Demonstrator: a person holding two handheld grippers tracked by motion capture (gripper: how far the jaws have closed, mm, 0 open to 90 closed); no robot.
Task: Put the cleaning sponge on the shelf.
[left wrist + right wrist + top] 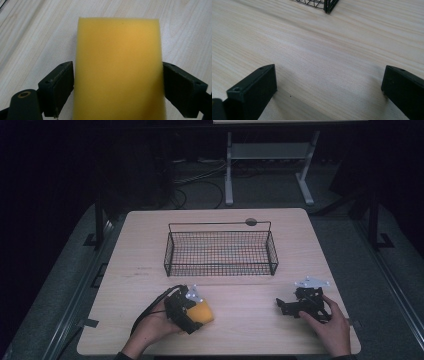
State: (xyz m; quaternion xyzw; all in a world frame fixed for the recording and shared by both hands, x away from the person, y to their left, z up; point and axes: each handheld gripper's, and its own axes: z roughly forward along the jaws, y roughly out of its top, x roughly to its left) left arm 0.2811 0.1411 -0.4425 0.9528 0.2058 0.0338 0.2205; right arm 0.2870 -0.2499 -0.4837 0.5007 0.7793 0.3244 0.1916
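Yellow sponge (117, 67) near table's (150, 255) front edge between left gripper's (192, 312) jaws, both touching its sides, right gripper (292, 307) open near front right corner, wire basket (220, 251) mid-table

A light wooden table (150, 235) with rounded corners stands on a grey floor (70, 265) in a dim room, its top the brightest surface. At twelve o'clock beyond it, a white desk frame (270, 155) rests on two legs, and dark cables (200, 185) loop across the floor toward eleven o'clock. The surroundings at nine and three o'clock fall into near blackness
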